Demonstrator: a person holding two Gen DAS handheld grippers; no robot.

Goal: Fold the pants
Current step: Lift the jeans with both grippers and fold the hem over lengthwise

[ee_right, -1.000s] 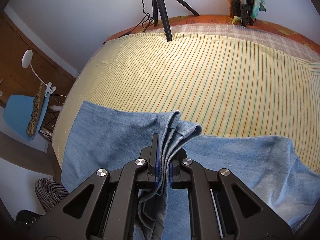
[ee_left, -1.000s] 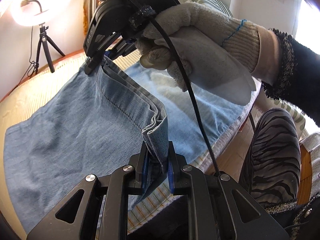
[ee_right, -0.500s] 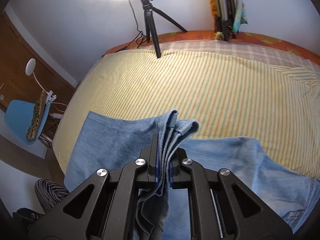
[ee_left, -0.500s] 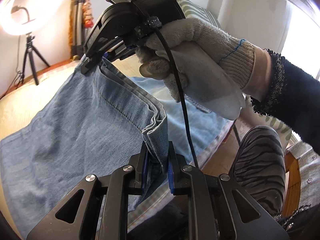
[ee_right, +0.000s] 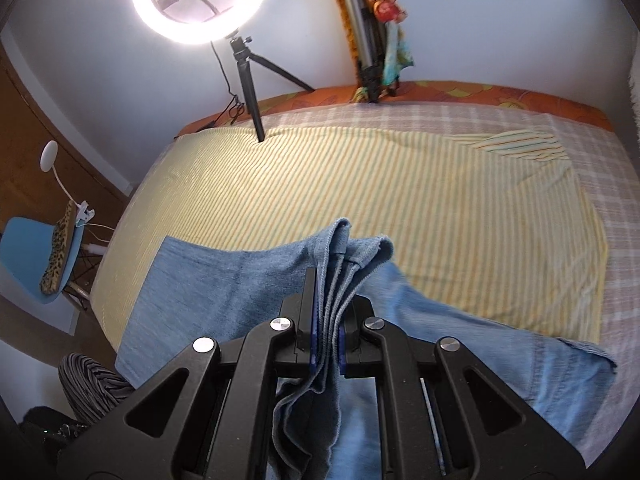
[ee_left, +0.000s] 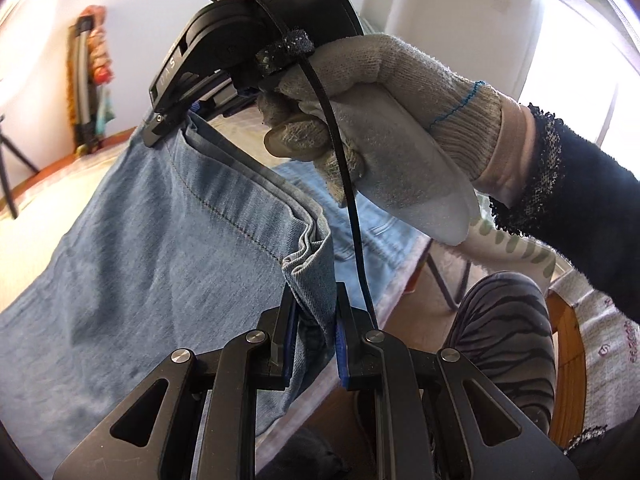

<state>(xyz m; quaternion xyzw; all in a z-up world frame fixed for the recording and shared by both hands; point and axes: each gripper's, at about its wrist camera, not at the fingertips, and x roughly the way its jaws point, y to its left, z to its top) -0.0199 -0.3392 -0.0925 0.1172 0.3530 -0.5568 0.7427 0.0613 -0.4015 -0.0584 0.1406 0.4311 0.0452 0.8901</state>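
Light blue denim pants [ee_left: 152,248] hang lifted above a bed with a yellow striped sheet [ee_right: 400,192]. My left gripper [ee_left: 314,312] is shut on one corner of the stacked leg hems. In the left wrist view the right gripper [ee_left: 172,120], held by a grey gloved hand [ee_left: 384,112], clamps the other corner of the same hem edge. In the right wrist view my right gripper [ee_right: 326,316] is shut on several bunched denim layers, and the rest of the pants [ee_right: 500,360] trail down onto the sheet.
A lit ring light on a tripod [ee_right: 240,52] stands at the bed's far edge. Beside the bed sits a blue chair [ee_right: 32,264]. A striped pillow [ee_right: 520,144] lies far right. The person's striped trouser leg [ee_left: 504,340] is at the bed's near side.
Both grippers have risen and moved along over the bed with the hem held, lifting more denim off the sheet. The ring light has come into the right wrist view.
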